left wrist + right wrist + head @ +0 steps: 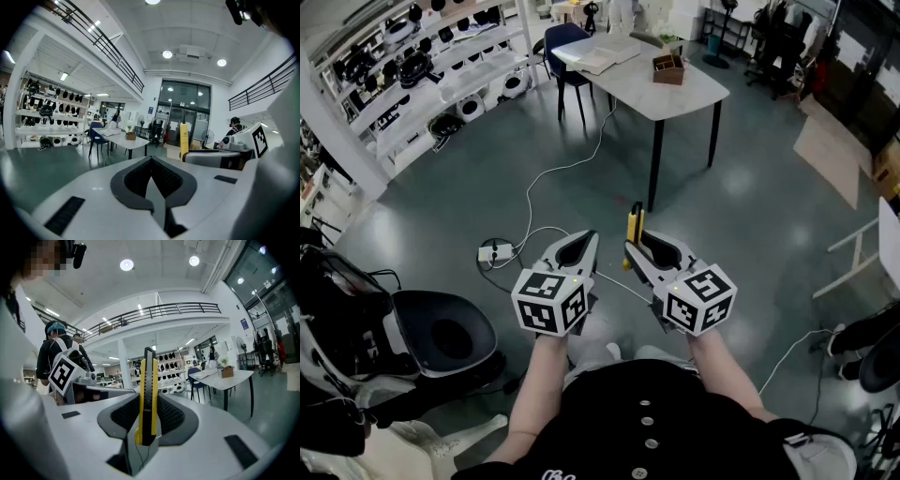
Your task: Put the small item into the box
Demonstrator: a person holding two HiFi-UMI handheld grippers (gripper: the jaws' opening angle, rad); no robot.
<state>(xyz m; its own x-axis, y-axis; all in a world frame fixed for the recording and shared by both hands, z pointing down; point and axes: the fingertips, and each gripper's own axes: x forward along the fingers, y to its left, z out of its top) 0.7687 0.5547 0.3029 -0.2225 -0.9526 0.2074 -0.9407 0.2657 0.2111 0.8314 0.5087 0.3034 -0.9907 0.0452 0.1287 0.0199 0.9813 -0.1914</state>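
The person stands on a grey-green floor [750, 216], well away from a desk [684, 98], and holds both grippers out in front at about waist height, side by side and nearly level.

The right gripper [149, 401] has its jaws closed partway on a yellow and black knife [148, 376]. The ribbed pads press on the knife's two flat sides. Its lower end sits down between the jaws, and the rest sticks out well past their tips. In the head view the knife points forward, toward the desk.

The left gripper [151, 164] has its jaws brought together with the tips touching, and there is nothing between them.

A small brown box [667, 68] stands on the desk near its right end, toward the far edge, with its top open. Loose papers [602, 53] lie at the desk's left end, and a blue chair [565, 45] stands at that corner. The knife is nowhere near the box, and open floor lies between them.

A white cable [572, 167] runs over the floor from the desk to a power strip [494, 252] in front of the left gripper. A black chair [441, 336] stands at the person's left. White shelves [422, 66] with dark gear on them line the wall to the left.
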